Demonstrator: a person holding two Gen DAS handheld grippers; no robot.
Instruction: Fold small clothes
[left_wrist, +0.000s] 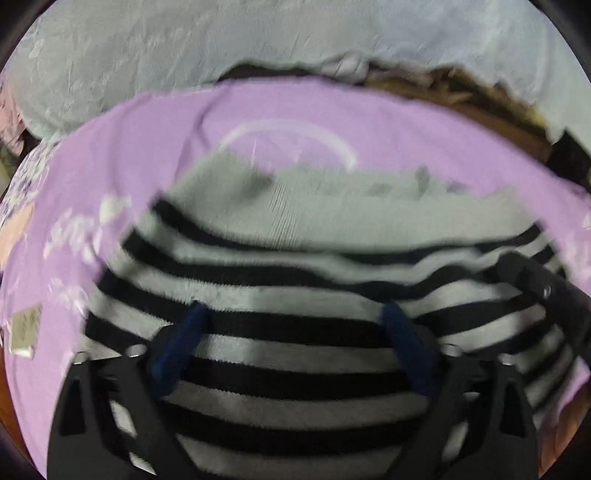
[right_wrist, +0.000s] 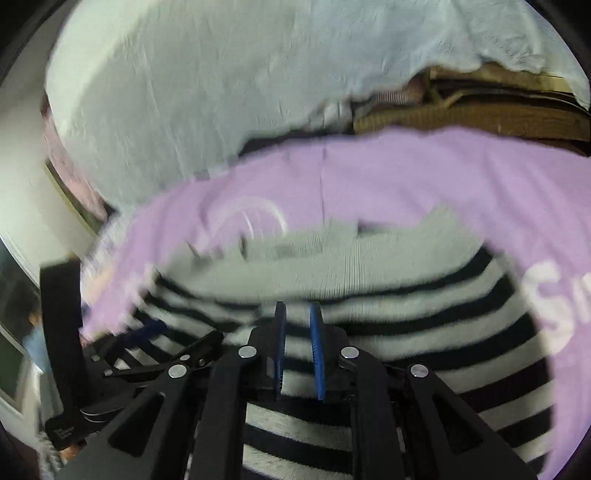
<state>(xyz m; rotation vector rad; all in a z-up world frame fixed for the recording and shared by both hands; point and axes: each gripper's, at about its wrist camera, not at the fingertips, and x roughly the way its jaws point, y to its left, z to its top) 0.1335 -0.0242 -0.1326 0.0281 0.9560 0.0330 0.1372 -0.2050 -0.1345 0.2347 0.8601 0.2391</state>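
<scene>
A black-and-white striped knit sweater (left_wrist: 295, 354) with a plain pale band along its far edge lies spread on a purple printed cloth (left_wrist: 147, 147). My left gripper (left_wrist: 297, 325) hovers low over the stripes, its blue pads (left_wrist: 192, 332) wide apart and nothing between them. In the right wrist view the same sweater (right_wrist: 424, 332) fills the foreground. My right gripper (right_wrist: 299, 317) has its blue pads (right_wrist: 317, 350) drawn close together, with white knit showing in the narrow gap; the stripes bend toward its tips. Both views are blurred.
A rumpled pale blue-grey blanket (left_wrist: 258, 48) rises behind the purple cloth (right_wrist: 406, 173). Brown folded fabric (right_wrist: 480, 110) sits at the back right. A small label (left_wrist: 26, 328) lies at the cloth's left edge. A wall and window frame (right_wrist: 22, 206) stand at the far left.
</scene>
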